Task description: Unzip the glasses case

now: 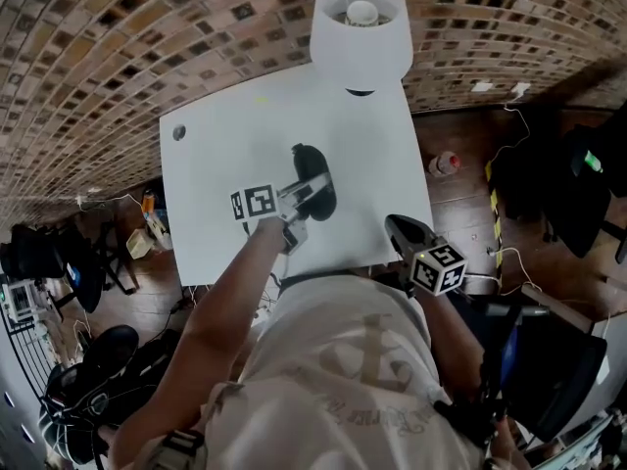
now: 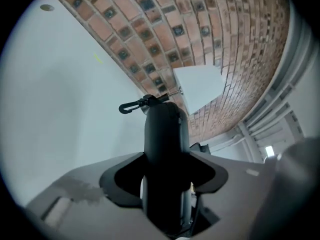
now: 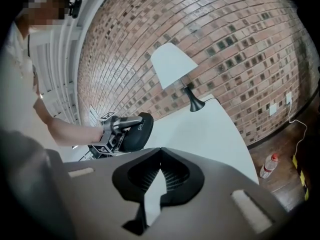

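The black glasses case (image 1: 315, 179) is held a little above the white table (image 1: 216, 155) by my left gripper (image 1: 306, 196), whose jaws press on its two sides. In the left gripper view the case (image 2: 162, 134) stands on edge between the jaws of that gripper (image 2: 165, 156), and a small black clip (image 2: 131, 105) hangs from its far end. From the right gripper view the case (image 3: 136, 130) and the left gripper (image 3: 117, 126) show at the left. My right gripper (image 1: 397, 225) is shut and holds nothing, close to the table's near right edge (image 3: 159, 151).
A white lamp (image 1: 361, 27) stands at the table's far edge against the brick wall (image 3: 172, 64). A water bottle (image 1: 444, 163) lies on the wooden floor to the right. Chairs and cables crowd the floor at the left and right.
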Demonstrator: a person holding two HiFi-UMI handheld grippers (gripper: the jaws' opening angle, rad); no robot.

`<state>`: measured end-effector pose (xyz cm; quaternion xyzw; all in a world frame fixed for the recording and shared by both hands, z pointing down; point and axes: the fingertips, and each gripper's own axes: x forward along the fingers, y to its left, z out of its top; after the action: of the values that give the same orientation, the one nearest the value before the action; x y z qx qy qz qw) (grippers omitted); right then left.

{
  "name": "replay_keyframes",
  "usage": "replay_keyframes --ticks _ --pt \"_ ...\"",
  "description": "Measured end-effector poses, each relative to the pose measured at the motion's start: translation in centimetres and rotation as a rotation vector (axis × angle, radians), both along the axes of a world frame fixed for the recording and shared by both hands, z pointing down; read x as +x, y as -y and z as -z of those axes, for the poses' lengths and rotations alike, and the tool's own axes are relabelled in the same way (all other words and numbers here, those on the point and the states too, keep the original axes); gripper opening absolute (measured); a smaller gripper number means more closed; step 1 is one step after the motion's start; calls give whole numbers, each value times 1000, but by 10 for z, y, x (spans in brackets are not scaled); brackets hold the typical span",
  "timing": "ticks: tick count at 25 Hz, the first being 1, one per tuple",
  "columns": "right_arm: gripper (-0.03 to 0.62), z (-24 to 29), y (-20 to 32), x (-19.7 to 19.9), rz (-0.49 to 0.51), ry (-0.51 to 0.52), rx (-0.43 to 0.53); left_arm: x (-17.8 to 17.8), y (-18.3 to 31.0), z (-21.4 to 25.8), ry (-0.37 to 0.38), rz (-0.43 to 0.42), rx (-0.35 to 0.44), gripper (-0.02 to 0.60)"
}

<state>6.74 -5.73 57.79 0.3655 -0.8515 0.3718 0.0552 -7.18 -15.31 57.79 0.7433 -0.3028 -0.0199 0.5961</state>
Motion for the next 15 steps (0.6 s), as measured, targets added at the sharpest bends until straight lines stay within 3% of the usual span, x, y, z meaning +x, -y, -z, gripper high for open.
replay_keyframes --ticks 6,15 --pt "8 12 7 -14 65 -14 43 3 -7 58 -257 103 71 273" --pt "8 40 5 -49 213 -33 142 -21 -29 101 -330 222 115 275"
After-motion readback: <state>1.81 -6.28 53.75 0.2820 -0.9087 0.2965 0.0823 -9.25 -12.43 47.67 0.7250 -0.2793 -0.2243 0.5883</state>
